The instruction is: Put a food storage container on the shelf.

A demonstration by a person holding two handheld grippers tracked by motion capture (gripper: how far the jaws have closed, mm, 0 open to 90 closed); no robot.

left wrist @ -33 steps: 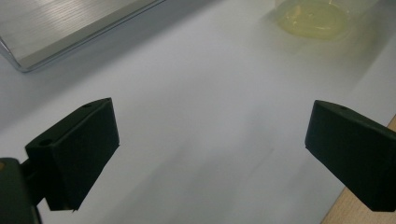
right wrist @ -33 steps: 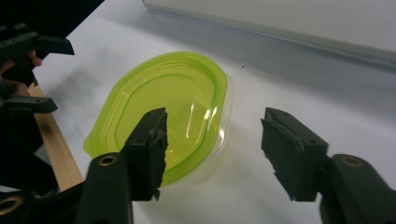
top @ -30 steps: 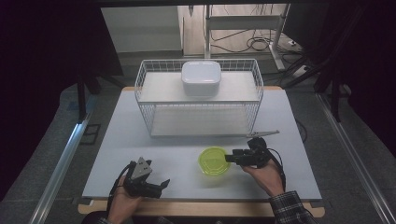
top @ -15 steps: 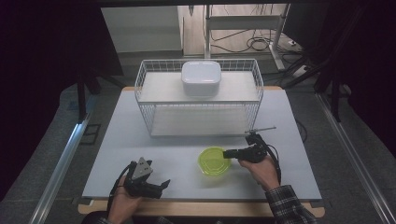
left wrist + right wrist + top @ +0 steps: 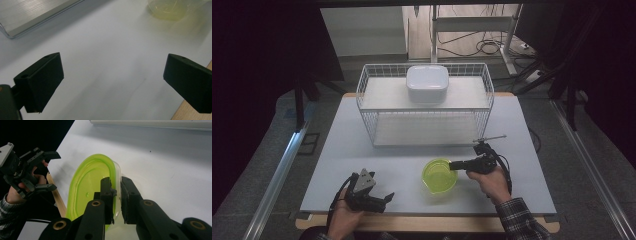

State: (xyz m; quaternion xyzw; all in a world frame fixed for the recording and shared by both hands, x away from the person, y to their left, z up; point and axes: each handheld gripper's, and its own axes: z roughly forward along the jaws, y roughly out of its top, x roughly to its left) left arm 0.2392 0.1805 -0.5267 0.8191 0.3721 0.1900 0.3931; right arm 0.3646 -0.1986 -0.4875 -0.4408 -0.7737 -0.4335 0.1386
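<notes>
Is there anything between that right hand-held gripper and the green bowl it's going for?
Nothing visible. The right hand-held gripper is already at the green bowl: its jaws have just been closing and now pinch the bowl's rim, one inside and one outside. The left hand-held gripper sits apart, open, on the table.

From the left gripper view I get the yellow-green bowl [image 5: 175, 8] blurred and cut off by the top edge, and the basket's base [image 5: 30, 15] cropped too.
</notes>
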